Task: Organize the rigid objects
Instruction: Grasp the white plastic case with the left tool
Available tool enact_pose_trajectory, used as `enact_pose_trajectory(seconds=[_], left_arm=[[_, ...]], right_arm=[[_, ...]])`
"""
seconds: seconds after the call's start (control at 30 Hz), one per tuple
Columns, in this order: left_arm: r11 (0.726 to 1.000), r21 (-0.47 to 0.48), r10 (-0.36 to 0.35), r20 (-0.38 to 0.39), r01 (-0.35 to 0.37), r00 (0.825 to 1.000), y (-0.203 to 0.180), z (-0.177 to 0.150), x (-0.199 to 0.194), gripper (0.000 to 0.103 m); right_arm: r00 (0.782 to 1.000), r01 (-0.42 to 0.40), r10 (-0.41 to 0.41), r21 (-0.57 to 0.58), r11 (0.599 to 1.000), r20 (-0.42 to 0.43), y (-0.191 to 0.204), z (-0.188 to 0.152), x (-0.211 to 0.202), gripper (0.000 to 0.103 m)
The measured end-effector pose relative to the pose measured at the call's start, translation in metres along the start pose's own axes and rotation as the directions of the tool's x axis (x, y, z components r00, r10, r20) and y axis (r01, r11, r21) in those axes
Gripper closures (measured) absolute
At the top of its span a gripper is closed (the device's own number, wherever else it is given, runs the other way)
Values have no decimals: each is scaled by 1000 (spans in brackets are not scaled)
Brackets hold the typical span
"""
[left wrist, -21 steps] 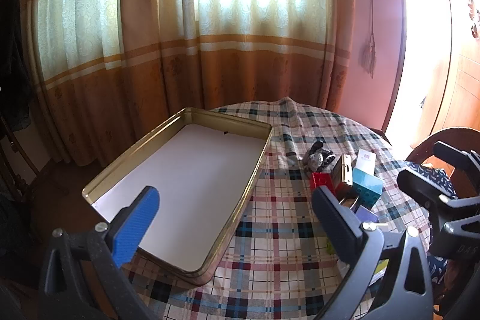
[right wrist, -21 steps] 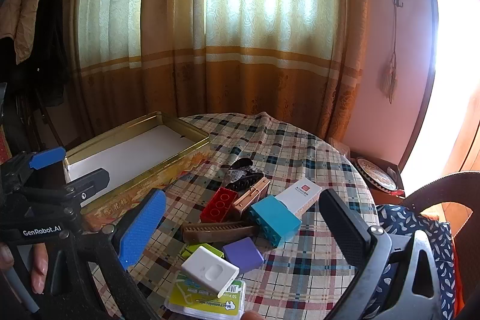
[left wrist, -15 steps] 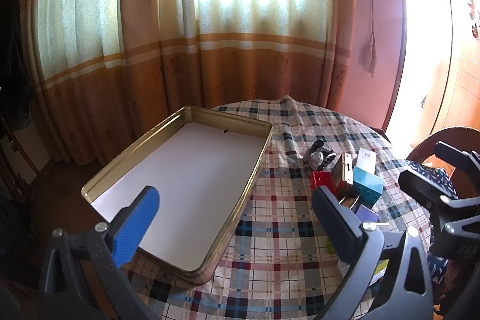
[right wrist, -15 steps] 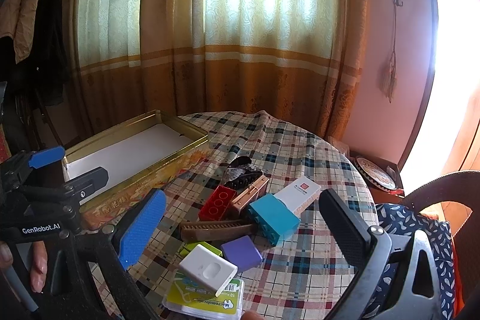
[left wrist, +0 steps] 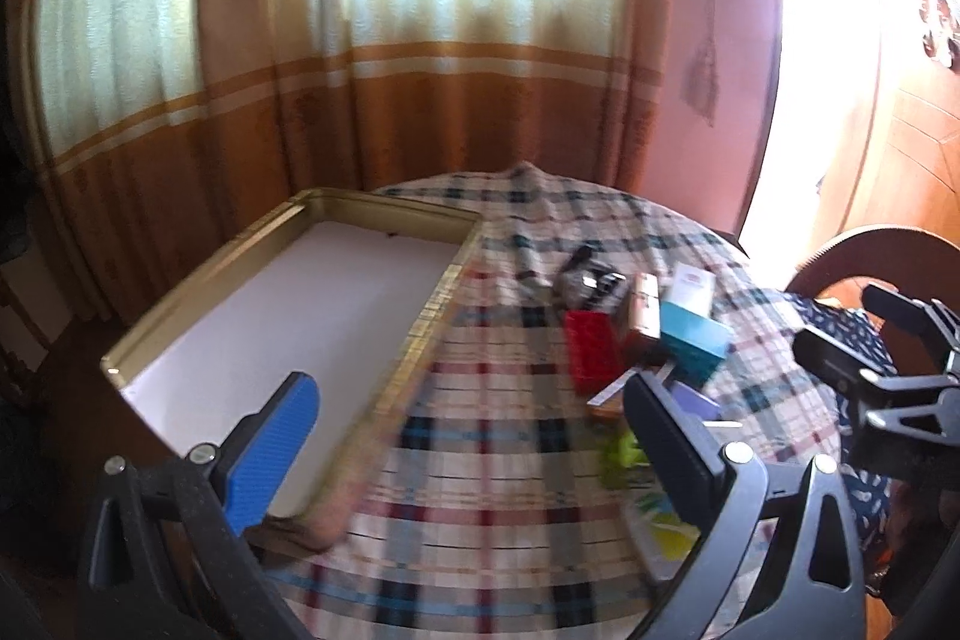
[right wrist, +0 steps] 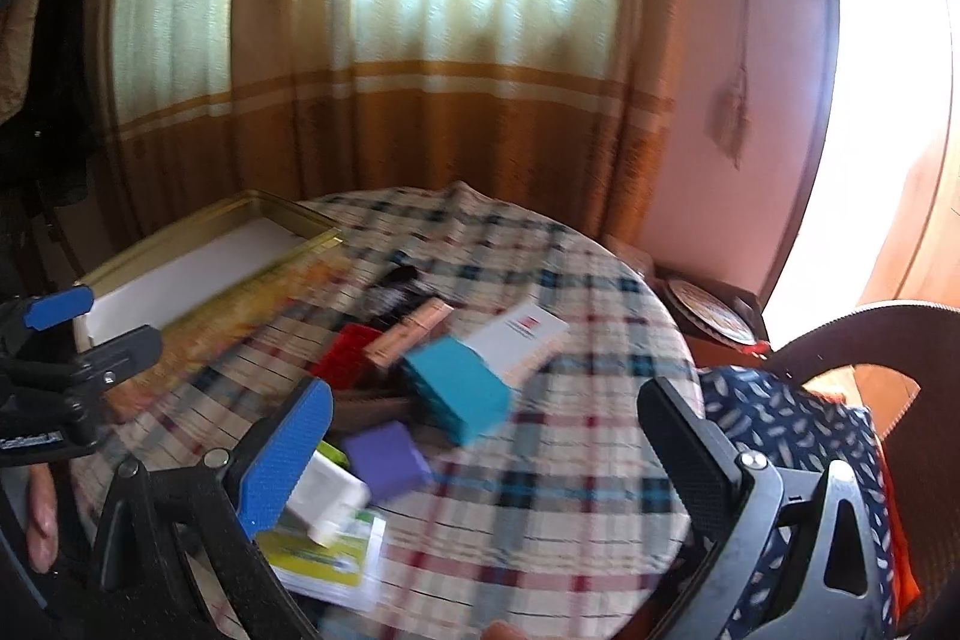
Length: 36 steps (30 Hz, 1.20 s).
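While both views are smeared with motion blur, the layout reads clearly enough.

Far left: gold tin box (left wrist: 336, 220) sits at the left edge of the table (left wrist: 480, 550), white floor bare, nothing in it yet. Its near corner looks to overhang the table edge. The left gripper (left wrist: 468, 436) hangs over the box's near right rim, jaws wide apart, nothing between them.

Centre to right of the plaid cloth: the rigid pieces lie in one loose heap, well apart from the box. Red brick (right wrist: 345, 355), tan slim box (right wrist: 408, 331), teal box (right wrist: 459, 394) touching the white carton (right wrist: 522, 340) behind it; nearer the front edge, purple block (right wrist: 387, 460), white adapter (right wrist: 327, 499) resting on a green-yellow leaflet (right wrist: 327, 562). A dark item (right wrist: 396, 289) at the back of the heap is too blurred to name.

Right gripper (right wrist: 486, 451): jaws fully spread, empty, aimed down at the heap's near side, blue pad just beside the adapter.

Change since half a second ago: both cameras were sharp and steady; now both blur, and the heap sits larger and more central in each view. Judgement: both hands have begun closing in, first pick not yet made, sorting at its very start.
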<state>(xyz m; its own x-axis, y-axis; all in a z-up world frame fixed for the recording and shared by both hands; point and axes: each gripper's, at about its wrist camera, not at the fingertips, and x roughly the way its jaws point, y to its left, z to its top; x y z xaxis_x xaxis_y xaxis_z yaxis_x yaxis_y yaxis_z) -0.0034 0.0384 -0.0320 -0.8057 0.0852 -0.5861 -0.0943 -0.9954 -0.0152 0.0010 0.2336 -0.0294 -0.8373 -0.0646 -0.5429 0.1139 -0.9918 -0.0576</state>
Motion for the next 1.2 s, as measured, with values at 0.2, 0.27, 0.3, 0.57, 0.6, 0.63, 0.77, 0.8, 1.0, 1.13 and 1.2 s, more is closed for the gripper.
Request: enact_pose_trajectory(seconds=[0.2, 0.27, 0.3, 0.57, 0.6, 0.63, 0.77, 0.8, 1.0, 1.13, 1.2], left_arm=[[996, 63, -63, -40, 65, 997, -41, -7, 13, 0], [993, 78, -80, -59, 85, 995, -51, -9, 17, 0], [992, 80, -91, -65, 96, 994, -55, -10, 18, 0], [987, 107, -109, -117, 122, 987, -81, -17, 35, 0], [986, 102, -118, -132, 132, 984, -82, -18, 38, 0], [985, 98, -130, -147, 145, 981, -83, -20, 41, 2], [978, 94, -165, -190, 185, 968, -86, -25, 50, 22], [976, 88, -178, -199, 198, 964, -85, -26, 51, 32], [976, 71, -189, -182, 204, 965, -71, -28, 43, 40], [985, 39, -163, -147, 171, 976, -47, -22, 30, 40], [990, 22, -134, -119, 137, 984, -34, -18, 24, 40]], right_arm=[[999, 35, -34, 41, 999, -18, -22, -8, 3, 0], [999, 42, -41, 52, 998, -22, -27, -9, 5, 0], [999, 45, -44, 56, 997, -23, -29, -10, 5, 0], [998, 60, -56, 103, 993, -41, -38, -13, 9, 0], [998, 59, -55, 102, 993, -41, -38, -13, 9, 0], [998, 57, -53, 101, 993, -41, -37, -13, 10, 0], [998, 48, -44, 99, 994, -47, -35, -16, 12, 0], [998, 46, -42, 98, 994, -50, -34, -16, 13, 0], [997, 37, -31, 93, 995, -67, -28, -23, 18, 0], [996, -4, 12, 94, 996, -87, -17, -27, 20, 0], [995, -21, 29, 83, 996, -98, -6, -29, 21, 0]])
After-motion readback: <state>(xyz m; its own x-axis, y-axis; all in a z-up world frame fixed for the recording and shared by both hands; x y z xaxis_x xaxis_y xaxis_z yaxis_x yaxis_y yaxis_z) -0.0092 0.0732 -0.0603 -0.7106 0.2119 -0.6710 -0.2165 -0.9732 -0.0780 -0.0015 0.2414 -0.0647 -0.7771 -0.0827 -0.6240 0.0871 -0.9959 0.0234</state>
